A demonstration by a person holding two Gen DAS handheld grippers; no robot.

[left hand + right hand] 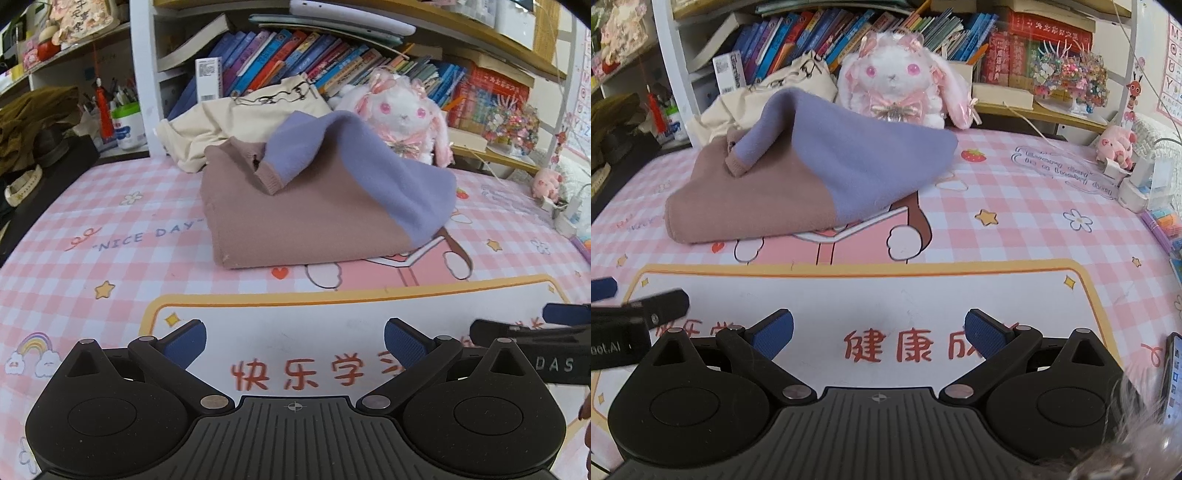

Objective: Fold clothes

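Observation:
A folded brown and lavender sweater (314, 206) (798, 184) lies on the pink checked desk mat (110, 258) (1034, 206), its lavender part draped over the brown part with a ribbed cuff showing. A cream garment (236, 118) (775, 88) is heaped behind it against the books. My left gripper (293, 341) stands open over the mat, well short of the sweater, holding nothing. My right gripper (879, 330) is likewise open and empty, near the mat's front. Each gripper shows at the edge of the other's view.
A white and pink plush rabbit (402, 110) (897, 85) sits behind the sweater before a shelf of books (295, 59) (812, 40). A pen cup (125, 118) and dark clothes are at the left. A small pink toy (1115, 144), boxes and a phone (1172, 373) are at the right.

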